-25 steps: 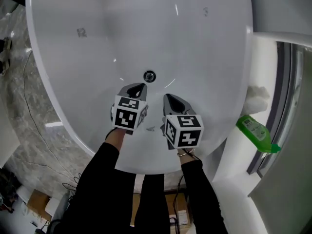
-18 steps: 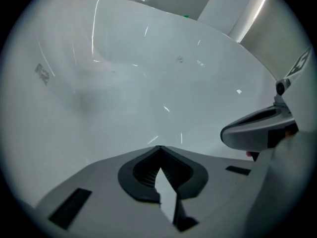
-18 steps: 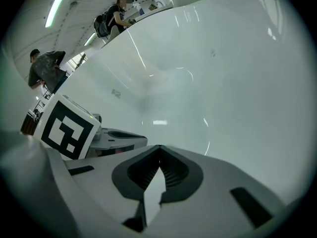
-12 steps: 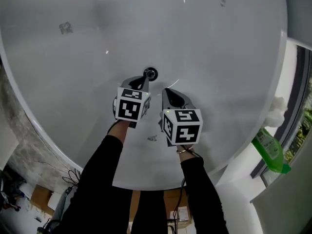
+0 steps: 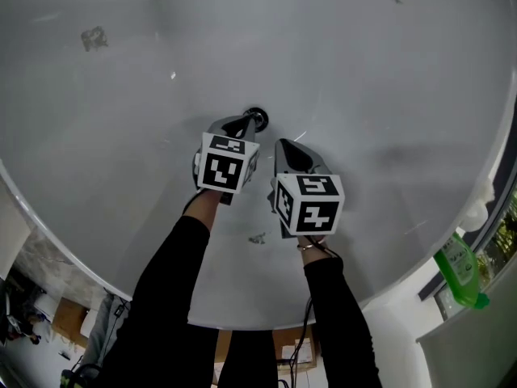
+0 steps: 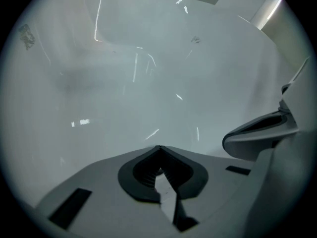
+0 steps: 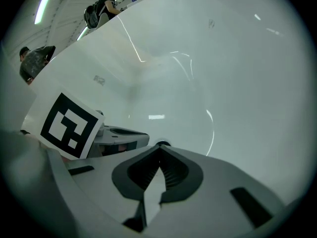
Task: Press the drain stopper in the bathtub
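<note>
Both jaw pairs are clenched on nothing: my left gripper point(image 5: 249, 122) points its tip at the drain stopper point(image 5: 258, 115) in the bathtub point(image 5: 363, 95); my right gripper point(image 5: 281, 145) hovers just beside.

The left tongs point(image 5: 246, 123) are at the drain stopper point(image 5: 258, 116) in the bathtub point(image 5: 380, 87).

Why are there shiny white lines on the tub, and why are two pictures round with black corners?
Head view: small glints of light on the glossy tub. Left gripper view: long curved reflections, and black corners from the wide-angle lens. Right gripper view: the same streaks, round frame, bent edges.
</note>
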The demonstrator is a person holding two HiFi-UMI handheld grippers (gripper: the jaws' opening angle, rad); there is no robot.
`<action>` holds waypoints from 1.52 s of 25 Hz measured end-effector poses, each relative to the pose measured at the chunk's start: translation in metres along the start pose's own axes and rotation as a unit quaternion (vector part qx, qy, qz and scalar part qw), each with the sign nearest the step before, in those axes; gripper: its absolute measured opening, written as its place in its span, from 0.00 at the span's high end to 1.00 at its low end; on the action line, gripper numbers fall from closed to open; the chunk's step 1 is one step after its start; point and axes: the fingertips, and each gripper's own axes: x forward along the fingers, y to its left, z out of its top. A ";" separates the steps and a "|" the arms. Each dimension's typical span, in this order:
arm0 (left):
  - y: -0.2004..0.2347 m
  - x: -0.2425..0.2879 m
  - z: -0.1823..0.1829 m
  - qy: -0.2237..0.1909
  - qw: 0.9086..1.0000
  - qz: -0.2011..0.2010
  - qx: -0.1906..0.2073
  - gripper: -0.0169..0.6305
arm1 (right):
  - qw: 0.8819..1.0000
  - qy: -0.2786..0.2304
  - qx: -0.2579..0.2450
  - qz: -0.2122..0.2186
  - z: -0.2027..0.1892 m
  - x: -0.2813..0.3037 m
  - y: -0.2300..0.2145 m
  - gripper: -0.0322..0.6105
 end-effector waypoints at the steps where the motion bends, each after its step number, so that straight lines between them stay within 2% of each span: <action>1: 0.000 0.003 -0.001 0.001 1.000 -0.001 0.002 0.97 | 1.000 0.001 0.002 0.000 -0.001 0.003 0.000 0.95; 17: -0.001 0.044 -0.043 0.018 1.000 0.001 -0.016 0.97 | 1.000 0.011 0.020 -0.002 -0.025 0.035 -0.020 0.95; 38: 0.009 0.067 -0.061 0.030 0.999 0.016 -0.031 0.97 | 1.000 0.024 0.014 0.001 -0.040 0.050 -0.019 0.95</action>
